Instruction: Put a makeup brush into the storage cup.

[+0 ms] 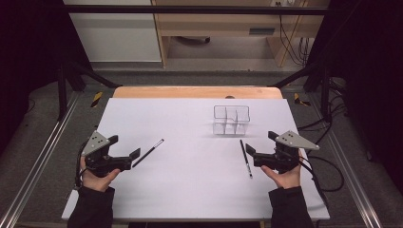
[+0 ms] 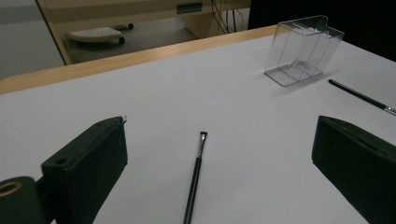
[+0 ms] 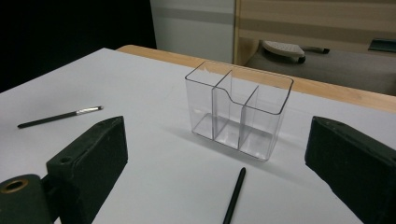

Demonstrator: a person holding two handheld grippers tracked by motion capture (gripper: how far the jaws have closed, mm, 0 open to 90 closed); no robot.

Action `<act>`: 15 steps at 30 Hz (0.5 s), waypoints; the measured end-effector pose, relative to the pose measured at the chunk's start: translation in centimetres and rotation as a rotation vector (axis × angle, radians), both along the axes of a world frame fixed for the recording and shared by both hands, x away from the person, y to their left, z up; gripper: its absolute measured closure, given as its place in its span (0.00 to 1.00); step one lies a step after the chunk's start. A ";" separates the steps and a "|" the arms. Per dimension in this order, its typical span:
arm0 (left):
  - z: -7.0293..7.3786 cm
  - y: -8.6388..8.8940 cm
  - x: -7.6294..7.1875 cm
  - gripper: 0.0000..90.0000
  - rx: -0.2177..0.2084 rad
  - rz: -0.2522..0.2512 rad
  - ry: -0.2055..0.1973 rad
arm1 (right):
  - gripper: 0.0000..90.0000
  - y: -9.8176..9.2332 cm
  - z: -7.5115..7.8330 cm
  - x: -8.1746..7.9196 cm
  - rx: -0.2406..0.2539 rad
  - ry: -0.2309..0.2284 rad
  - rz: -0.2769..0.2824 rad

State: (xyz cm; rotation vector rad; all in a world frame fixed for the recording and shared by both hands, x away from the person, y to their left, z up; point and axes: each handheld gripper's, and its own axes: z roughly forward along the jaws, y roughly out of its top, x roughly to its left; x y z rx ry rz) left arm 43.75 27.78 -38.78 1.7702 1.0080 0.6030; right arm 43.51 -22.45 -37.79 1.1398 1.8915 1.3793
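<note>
A clear plastic organizer [image 1: 231, 119] with three compartments stands empty on the white table top [image 1: 190, 190], right of centre. Two thin black brushes lie flat on the table. One brush [image 1: 148, 153] lies just in front of my left gripper [image 1: 124, 146], whose jaws stand open and empty. In the left gripper view that brush [image 2: 196, 177] runs up between the open jaws of my left gripper [image 2: 222, 126], bristles away. The other brush [image 1: 246, 158] lies beside my right gripper [image 1: 260, 142], also open and empty. In the right gripper view its handle end [image 3: 235, 196] points at the organizer [image 3: 238, 109].
The white sheet covers a wooden table whose far edge [image 1: 197, 91] shows bare. Black frame bars [image 1: 76, 76] stand at both sides, and cables [image 1: 328, 166] trail at the right. Wooden furniture [image 1: 218, 23] stands beyond the table.
</note>
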 end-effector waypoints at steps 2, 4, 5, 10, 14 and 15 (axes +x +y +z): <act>-0.1 0.0 0.0 0.03 0.003 -0.001 0.002 | 0.08 -0.1 0.1 -0.1 0.002 0.000 -0.010; -0.2 -0.1 0.0 0.03 0.005 0.001 0.011 | 0.09 -0.3 0.2 -0.2 -0.002 0.000 -0.020; -0.3 -0.1 0.0 0.03 0.003 0.003 0.012 | 0.09 -0.3 0.3 -0.2 -0.004 0.002 -0.026; -0.7 -0.2 -0.1 0.03 0.015 0.005 0.023 | 0.09 -0.3 0.3 -0.2 -0.025 0.017 -0.041; -1.0 -0.4 0.0 0.03 0.025 0.004 0.032 | 0.10 -0.1 0.3 0.0 -0.038 0.039 -0.049; -1.0 -0.4 0.0 0.03 0.025 0.004 0.032 | 0.10 0.0 0.3 0.1 -0.046 0.043 -0.049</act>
